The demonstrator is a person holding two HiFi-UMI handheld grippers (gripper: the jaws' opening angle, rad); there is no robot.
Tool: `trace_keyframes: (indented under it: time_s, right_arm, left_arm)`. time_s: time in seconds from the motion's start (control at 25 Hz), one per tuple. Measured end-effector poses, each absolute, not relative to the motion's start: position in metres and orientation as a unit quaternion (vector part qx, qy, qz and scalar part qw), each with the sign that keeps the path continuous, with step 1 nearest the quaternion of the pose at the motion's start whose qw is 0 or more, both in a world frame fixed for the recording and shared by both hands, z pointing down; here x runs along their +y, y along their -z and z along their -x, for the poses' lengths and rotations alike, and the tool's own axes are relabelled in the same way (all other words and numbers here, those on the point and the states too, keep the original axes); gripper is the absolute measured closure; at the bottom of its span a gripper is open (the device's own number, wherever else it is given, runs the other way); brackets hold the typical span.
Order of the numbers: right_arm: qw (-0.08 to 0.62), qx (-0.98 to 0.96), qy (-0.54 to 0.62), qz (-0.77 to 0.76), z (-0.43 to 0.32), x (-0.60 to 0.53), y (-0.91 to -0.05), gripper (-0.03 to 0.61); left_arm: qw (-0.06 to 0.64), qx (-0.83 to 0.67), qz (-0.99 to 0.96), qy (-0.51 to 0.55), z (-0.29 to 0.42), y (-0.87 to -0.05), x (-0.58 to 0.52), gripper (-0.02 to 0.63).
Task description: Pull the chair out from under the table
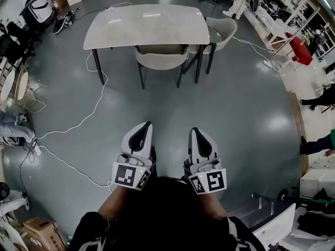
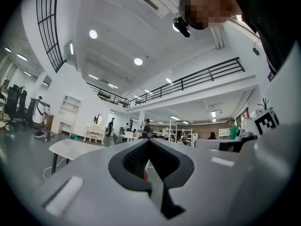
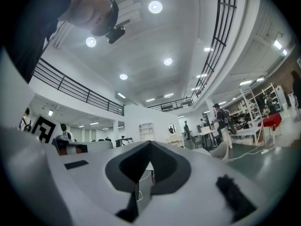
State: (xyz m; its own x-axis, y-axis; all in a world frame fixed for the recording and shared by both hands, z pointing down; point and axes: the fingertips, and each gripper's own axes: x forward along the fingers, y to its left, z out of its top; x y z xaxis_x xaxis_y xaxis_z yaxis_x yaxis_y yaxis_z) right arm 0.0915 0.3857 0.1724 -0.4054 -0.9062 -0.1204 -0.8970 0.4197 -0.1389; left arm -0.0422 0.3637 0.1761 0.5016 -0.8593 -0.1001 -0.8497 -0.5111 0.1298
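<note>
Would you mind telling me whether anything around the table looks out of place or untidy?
A white cable lies loose across the floor, running from beside the table toward the lower left, which looks untidy. The chair sits squarely tucked under the table. Nothing looks spilled or damaged.
</note>
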Motion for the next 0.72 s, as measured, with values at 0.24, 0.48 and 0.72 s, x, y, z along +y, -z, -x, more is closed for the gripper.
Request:
trace_keyframes:
  time_s: [0.24,0.48,0.72]
  right_arm:
    - [0.086,0.832,0.034,0.548,-0.083,0.296,-0.163,0.563]
    - [0.080,0.822,0.042,0.562,-0.069,0.203,-0.165,0.563]
    - [0.077,0.816,0.047,0.570,-0.050,0.110,-0.166,0.563]
  left_arm:
    - [0.045,-0.484,-0.871,0.069,0.054,-0.170,0.270,0.607]
    - [0.053,-0.474,-0.877,0.056,0.070,-0.172,0.175,0.607]
    - [0.064,-0.466,-0.881,0.042,0.090,-0.181,0.081,0.607]
